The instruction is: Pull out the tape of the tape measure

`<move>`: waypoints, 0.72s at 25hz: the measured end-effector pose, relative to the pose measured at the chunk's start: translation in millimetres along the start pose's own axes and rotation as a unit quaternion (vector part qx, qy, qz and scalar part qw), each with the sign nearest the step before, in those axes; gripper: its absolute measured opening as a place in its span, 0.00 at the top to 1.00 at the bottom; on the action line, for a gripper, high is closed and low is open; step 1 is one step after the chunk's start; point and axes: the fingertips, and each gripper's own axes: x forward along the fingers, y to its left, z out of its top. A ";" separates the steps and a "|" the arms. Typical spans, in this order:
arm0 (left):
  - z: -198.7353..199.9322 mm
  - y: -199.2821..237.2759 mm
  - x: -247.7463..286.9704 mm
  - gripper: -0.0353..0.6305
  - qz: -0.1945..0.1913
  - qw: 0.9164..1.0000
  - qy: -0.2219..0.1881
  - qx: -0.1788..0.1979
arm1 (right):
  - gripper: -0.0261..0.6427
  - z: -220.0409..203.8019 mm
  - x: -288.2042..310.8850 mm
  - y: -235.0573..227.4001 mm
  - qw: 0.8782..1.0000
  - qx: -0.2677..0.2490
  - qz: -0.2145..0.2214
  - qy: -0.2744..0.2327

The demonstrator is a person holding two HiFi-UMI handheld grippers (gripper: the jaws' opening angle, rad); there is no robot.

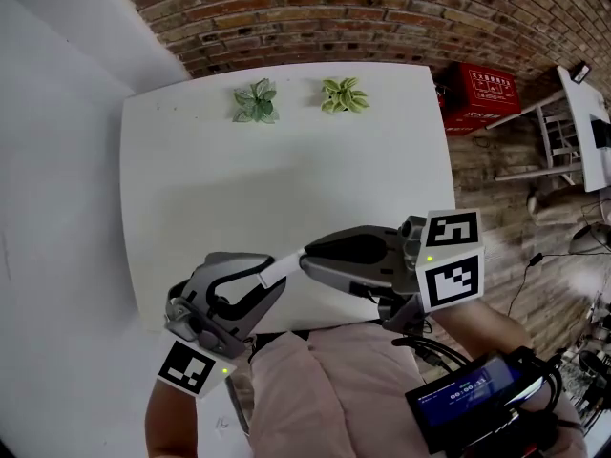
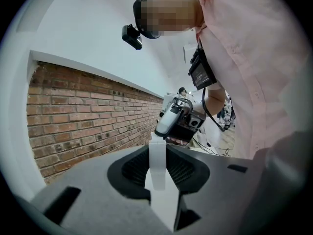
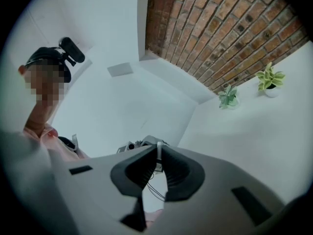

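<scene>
left gripper (image 1: 263,284): we clamp tape measure (image 2: 164,199) | right gripper (image 1: 310,259): pinched shut on tape (image 2: 157,155) | tape runs short, straight between the tips

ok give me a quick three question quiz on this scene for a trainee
1. True or false: the right gripper is shut on the end of the white tape.
2. What does the left gripper hold? A) a plant B) the tape measure C) nothing
3. Fill in: ___ small plants stand at the far edge of the table, by the brick wall.
Key: 1 true; 2 B; 3 two
</scene>
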 end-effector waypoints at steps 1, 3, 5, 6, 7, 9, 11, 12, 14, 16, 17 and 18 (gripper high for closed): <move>0.9 0.0 0.4 0.79 -0.001 1.000 0.001 0.000 | 0.90 0.4 -0.8 0.3 1.000 0.004 0.001 -0.001; 4.4 0.4 2.7 0.79 -0.003 1.000 0.003 0.001 | 0.91 2.5 -4.4 1.3 1.000 0.013 0.004 -0.004; 5.1 0.9 3.2 0.79 -0.003 1.000 0.005 0.002 | 0.91 5.3 -8.1 0.7 1.000 0.020 0.003 -0.010; 3.1 1.3 1.7 0.79 -0.002 1.000 0.006 0.001 | 0.91 6.7 -9.4 -0.9 1.000 0.021 -0.001 -0.014; 0.3 2.0 -0.6 0.79 -0.001 1.000 0.008 0.000 | 0.91 8.2 -10.3 -2.9 1.000 0.020 -0.005 -0.018; -3.8 3.2 -4.0 0.79 0.002 1.000 0.009 -0.004 | 0.91 9.8 -10.7 -5.1 1.000 0.020 -0.010 -0.021; -4.3 3.3 -4.0 0.79 0.001 1.000 0.009 -0.005 | 0.91 10.0 -10.9 -4.6 0.999 0.022 -0.008 -0.022; -3.7 3.4 -3.4 0.79 0.000 1.000 0.009 -0.005 | 0.91 10.3 -11.5 -4.3 0.999 0.024 -0.008 -0.023; -2.4 4.3 -2.4 0.79 -0.001 1.000 0.008 -0.006 | 0.91 11.7 -13.4 -4.1 0.999 0.027 -0.007 -0.026; -1.9 4.9 -1.9 0.79 -0.003 1.000 0.008 -0.005 | 0.91 12.8 -15.0 -4.9 0.999 0.030 -0.006 -0.028; -2.1 4.9 -1.8 0.79 -0.004 1.000 0.008 -0.005 | 0.91 12.9 -15.5 -5.4 0.999 0.031 -0.007 -0.028; -2.4 4.9 -1.7 0.79 -0.005 1.000 0.008 -0.004 | 0.91 12.8 -15.9 -6.0 0.999 0.031 -0.007 -0.028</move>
